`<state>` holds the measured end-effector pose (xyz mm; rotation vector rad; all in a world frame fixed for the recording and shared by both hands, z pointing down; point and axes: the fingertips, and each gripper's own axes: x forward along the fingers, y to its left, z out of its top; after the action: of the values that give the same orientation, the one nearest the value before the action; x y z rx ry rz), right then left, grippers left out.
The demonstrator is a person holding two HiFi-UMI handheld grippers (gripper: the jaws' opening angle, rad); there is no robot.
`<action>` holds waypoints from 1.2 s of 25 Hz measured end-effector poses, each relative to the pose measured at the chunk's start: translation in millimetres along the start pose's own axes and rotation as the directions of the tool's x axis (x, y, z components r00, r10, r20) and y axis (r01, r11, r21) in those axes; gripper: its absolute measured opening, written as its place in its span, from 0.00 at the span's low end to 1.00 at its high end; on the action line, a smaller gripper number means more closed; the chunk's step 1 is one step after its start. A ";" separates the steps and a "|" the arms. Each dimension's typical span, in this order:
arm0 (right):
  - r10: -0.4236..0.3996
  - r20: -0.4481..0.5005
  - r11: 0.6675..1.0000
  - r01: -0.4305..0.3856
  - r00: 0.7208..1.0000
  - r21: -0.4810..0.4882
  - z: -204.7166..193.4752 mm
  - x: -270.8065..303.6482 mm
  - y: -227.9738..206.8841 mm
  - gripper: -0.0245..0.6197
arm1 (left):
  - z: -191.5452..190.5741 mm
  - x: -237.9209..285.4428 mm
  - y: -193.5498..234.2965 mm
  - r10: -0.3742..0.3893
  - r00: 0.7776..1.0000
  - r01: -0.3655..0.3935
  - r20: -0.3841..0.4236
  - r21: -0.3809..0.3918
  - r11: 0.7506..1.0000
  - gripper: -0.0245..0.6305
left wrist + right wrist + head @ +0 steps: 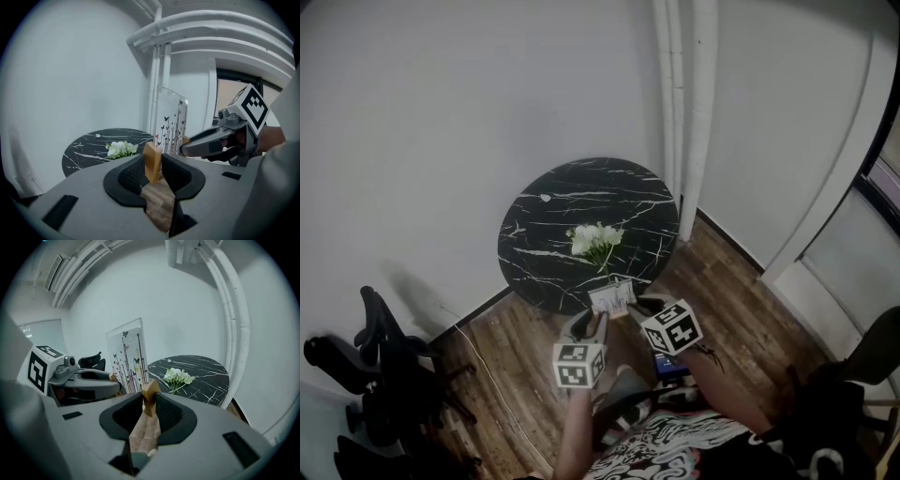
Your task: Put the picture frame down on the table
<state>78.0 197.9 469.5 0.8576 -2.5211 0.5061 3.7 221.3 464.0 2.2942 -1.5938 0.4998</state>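
Note:
The picture frame (611,298) is a clear panel printed with butterflies and stems, standing on small wooden feet. I hold it upright in the air, just short of the round black marble table (581,202). In the left gripper view, my left gripper (153,165) is shut on one wooden foot (152,161), with the panel (171,124) rising behind it. In the right gripper view, my right gripper (149,402) is shut on the other foot (150,394), with the panel (126,357) beyond. Each gripper faces the other across the frame.
A bunch of white flowers (595,239) lies on the table's near half. White pipes (684,103) run down the wall corner behind the table. Black office chairs (384,375) stand at the left on the wooden floor (741,309). A glazed door frame is at the right.

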 end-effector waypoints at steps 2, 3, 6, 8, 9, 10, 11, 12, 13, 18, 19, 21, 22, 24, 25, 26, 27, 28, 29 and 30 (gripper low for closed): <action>-0.001 0.002 1.000 0.001 1.000 0.004 -1.0 -3.2 -4.7 0.18 | 0.2 2.6 -5.1 0.000 1.000 0.000 -0.004 0.004 1.000 0.22; 0.001 0.002 1.000 -0.001 1.000 0.008 -1.4 -4.1 -6.9 0.18 | 0.1 4.1 -6.8 0.001 1.000 -0.001 -0.007 0.009 1.000 0.22; 0.008 0.000 1.000 -0.008 1.000 0.017 -2.2 -2.9 -9.1 0.18 | -0.1 6.2 -6.7 0.004 1.000 -0.004 -0.016 0.014 1.000 0.22; 0.014 -0.003 1.000 -0.014 1.000 0.013 -0.8 1.1 -10.6 0.18 | 0.2 8.5 -3.7 0.008 1.000 -0.007 -0.018 0.007 1.000 0.22; 0.018 -0.005 1.000 -0.018 1.000 0.010 0.3 3.7 -11.8 0.18 | 0.1 10.2 -1.8 0.011 1.000 -0.011 -0.018 0.003 1.000 0.22; 0.023 -0.007 1.000 -0.023 1.000 0.009 1.4 6.6 -13.2 0.18 | 0.1 12.4 0.3 0.014 1.000 -0.014 -0.019 -0.002 1.000 0.22; 0.029 -0.009 0.999 -0.029 1.000 0.013 2.4 9.6 -14.7 0.18 | 0.1 14.7 2.6 0.018 1.000 -0.018 -0.019 -0.008 1.000 0.22; 0.036 -0.012 0.999 -0.035 0.999 0.021 3.3 12.7 -16.4 0.18 | 0.4 17.2 5.1 0.021 1.000 -0.021 -0.020 -0.014 1.000 0.22; 0.041 -0.015 0.999 -0.040 0.999 0.029 4.1 16.1 -18.3 0.18 | 0.8 20.1 7.7 0.023 0.999 -0.023 -0.022 -0.020 1.000 0.22; 0.047 -0.036 0.998 -0.045 0.998 0.049 11.3 40.6 -35.1 0.18 | 2.7 44.5 25.8 0.021 0.999 -0.023 -0.035 -0.045 0.999 0.22; 0.050 -0.040 0.997 -0.047 0.998 0.053 15.0 47.7 -40.1 0.18 | 4.6 51.7 31.7 0.021 0.999 -0.022 -0.035 -0.052 0.998 0.22; 0.052 -0.045 0.997 -0.049 0.998 0.062 24.0 62.0 -52.0 0.18 | 9.9 67.9 43.5 0.017 0.999 -0.019 -0.033 -0.068 0.997 0.22; 0.048 -0.048 0.997 -0.045 0.998 0.063 28.0 68.2 -58.6 0.18 | 12.4 76.6 48.3 0.012 0.999 -0.014 -0.034 -0.075 0.997 0.22; 0.032 -0.053 0.997 -0.028 0.998 0.068 36.5 79.4 -73.4 0.18 | 18.7 95.3 56.8 -0.004 0.999 0.001 -0.034 -0.080 0.997 0.22; 0.024 -0.056 0.997 -0.020 0.998 0.073 41.5 85.6 -80.8 0.18 | 23.2 104.7 61.8 -0.013 0.999 0.010 -0.034 -0.080 0.997 0.22; 0.018 -0.060 0.997 -0.013 0.998 0.080 46.5 92.3 -87.6 0.18 | 27.8 113.8 67.6 -0.023 0.999 0.020 -0.035 -0.080 0.997 0.22; 0.012 -0.065 0.996 -0.006 0.998 0.089 51.0 99.3 -93.9 0.18 | 31.9 122.7 73.8 -0.032 0.999 0.029 -0.038 -0.080 0.996 0.22; 0.006 -0.071 0.995 0.001 0.997 0.097 55.1 106.4 -99.9 0.18 | 35.6 131.5 79.9 -0.041 0.998 0.037 -0.043 -0.080 0.996 0.22; -0.001 -0.078 0.995 0.009 0.997 0.104 59.3 113.5 -106.0 0.18 | 39.2 140.3 86.2 -0.050 0.998 0.046 -0.048 -0.081 0.996 0.22; -0.009 -0.084 0.994 0.018 0.996 0.110 63.9 120.7 -112.0 0.18 | 43.0 149.1 92.5 -0.060 0.997 0.055 -0.053 -0.083 0.995 0.22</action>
<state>45.4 26.7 498.5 0.8747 -2.4292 0.6685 -30.4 46.9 496.6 2.2392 -1.4901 0.4722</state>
